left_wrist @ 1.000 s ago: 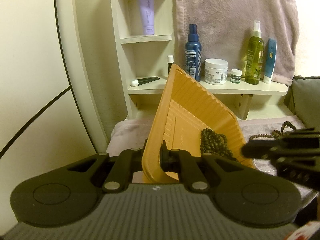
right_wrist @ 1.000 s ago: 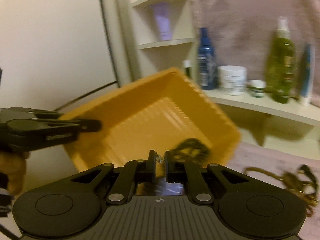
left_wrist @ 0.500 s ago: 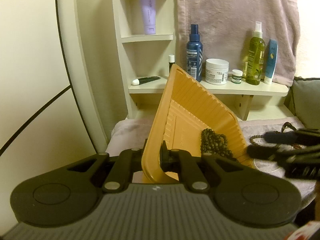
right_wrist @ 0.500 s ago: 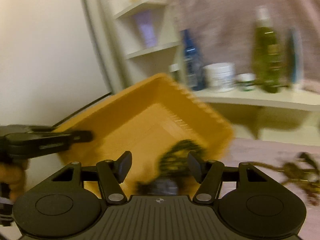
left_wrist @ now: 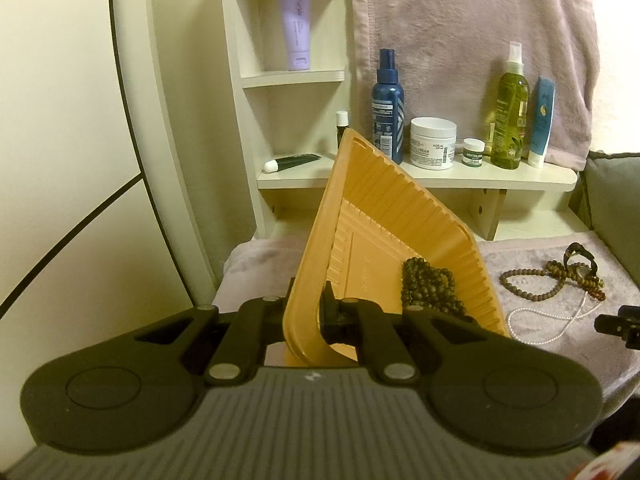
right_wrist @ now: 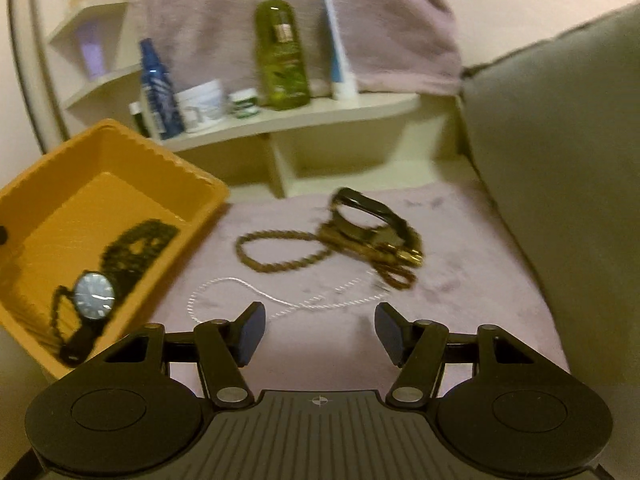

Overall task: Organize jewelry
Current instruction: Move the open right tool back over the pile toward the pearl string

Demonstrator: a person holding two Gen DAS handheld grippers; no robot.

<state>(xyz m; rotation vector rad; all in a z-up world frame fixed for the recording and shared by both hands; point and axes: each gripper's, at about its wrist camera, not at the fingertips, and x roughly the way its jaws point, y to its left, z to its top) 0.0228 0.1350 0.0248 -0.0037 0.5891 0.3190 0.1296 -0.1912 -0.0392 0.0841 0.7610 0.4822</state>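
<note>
My left gripper (left_wrist: 310, 314) is shut on the near rim of an orange tray (left_wrist: 384, 224) and holds it tilted. In the tray lie a dark bead necklace (left_wrist: 430, 286) and, in the right wrist view, a dark wristwatch (right_wrist: 94, 300) on the tray (right_wrist: 36, 216). My right gripper (right_wrist: 320, 330) is open and empty above the pink cloth. Ahead of it lie a thin pearl chain (right_wrist: 248, 294), a brown bead loop (right_wrist: 276, 254) and a tangle of a dark bangle and gold pieces (right_wrist: 376, 236).
A white shelf (left_wrist: 420, 174) behind holds bottles and jars, including a blue spray bottle (left_wrist: 387, 108) and a green one (left_wrist: 510, 116). A pink towel (left_wrist: 460, 32) hangs above. A grey cushion (right_wrist: 560, 168) stands at the right. A round mirror edge runs at the left.
My right gripper opened over the tray, left the wristwatch in it, and swung right toward the jewelry on the cloth. My left gripper kept holding the tray still.
</note>
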